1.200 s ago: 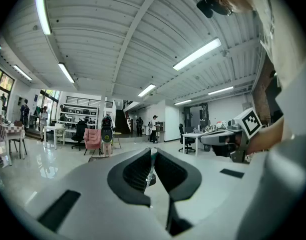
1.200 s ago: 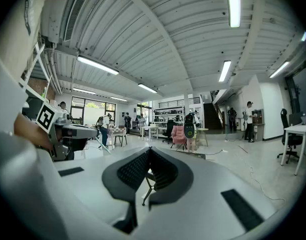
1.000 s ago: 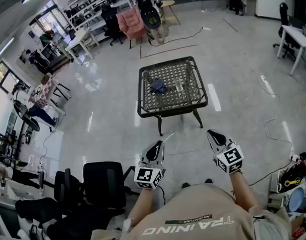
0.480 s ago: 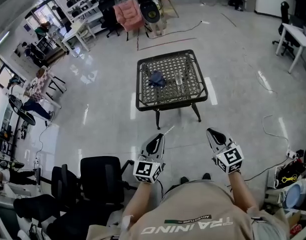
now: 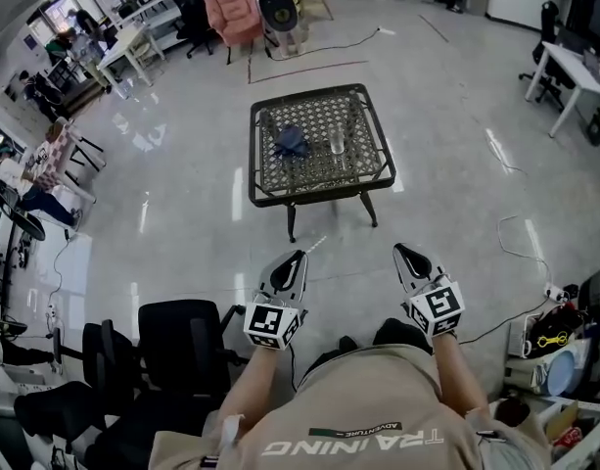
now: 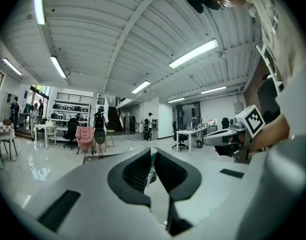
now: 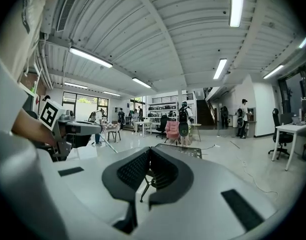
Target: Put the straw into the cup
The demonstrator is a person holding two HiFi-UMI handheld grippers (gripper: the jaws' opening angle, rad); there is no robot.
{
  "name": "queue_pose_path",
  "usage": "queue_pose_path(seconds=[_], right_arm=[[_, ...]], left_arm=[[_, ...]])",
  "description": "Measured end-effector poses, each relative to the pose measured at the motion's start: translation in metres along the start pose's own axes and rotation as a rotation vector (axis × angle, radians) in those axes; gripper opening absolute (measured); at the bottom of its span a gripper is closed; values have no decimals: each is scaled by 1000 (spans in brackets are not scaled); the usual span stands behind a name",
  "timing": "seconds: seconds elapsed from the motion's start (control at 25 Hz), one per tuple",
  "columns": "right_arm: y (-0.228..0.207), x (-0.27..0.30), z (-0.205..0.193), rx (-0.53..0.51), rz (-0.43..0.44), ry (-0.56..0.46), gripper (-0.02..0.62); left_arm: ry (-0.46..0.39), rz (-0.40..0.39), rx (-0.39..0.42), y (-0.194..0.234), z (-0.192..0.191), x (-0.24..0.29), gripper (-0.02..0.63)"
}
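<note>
Though the straw (image 6: 151, 168) is already pinched between the clenched jaws of the left gripper (image 5: 298, 257), its thin pale end poking out past the tips toward the far side, the main part of the task is not yet done. The person stands well back from the low woven counter (image 5: 319, 192), and the clear cup (image 5: 336, 142) sits on it, in its right half, with no straw in it that I can make out from here. The right gripper (image 5: 403, 251) has its jaws closed together on nothing. What's left, I'd judge, is to step up, bring the straw over the cup and lower it in. By count: one straw, one cup, one crumpled blue thing (image 5: 290, 141) just left of the cup, one counter, two grippers.
</note>
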State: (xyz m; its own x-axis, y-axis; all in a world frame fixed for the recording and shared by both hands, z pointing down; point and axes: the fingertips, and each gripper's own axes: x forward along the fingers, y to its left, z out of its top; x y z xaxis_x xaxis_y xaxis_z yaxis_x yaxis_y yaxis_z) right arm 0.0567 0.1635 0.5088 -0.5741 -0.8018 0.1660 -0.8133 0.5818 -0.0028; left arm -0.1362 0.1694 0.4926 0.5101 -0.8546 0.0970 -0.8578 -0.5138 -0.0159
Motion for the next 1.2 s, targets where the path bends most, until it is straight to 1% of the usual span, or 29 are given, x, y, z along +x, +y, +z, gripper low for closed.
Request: queue_pose_path(seconds=[0.2,0.36,0.6,0.88,1.0,1.2], right_arm=[[-11,14,-5,-1,0,15,17],[-28,34,-3,9,4,8,17],[-68,80,-2,26,36,-9,17],[-124,129,19,0,71,-25,17],[-146,144,18,-14,89,-19,17],[-169,163,21,-15,114,-15,17]], left_arm=[[16,7,-20,12,-11,15,35],[26,8,-19,17,-10,33,35],[35,22,-15,32,-4,83,35],[16,60,-11,51,17,147,35],[15,81,-17,56,17,172,35],[23,109,-34,60,16,196,35]])
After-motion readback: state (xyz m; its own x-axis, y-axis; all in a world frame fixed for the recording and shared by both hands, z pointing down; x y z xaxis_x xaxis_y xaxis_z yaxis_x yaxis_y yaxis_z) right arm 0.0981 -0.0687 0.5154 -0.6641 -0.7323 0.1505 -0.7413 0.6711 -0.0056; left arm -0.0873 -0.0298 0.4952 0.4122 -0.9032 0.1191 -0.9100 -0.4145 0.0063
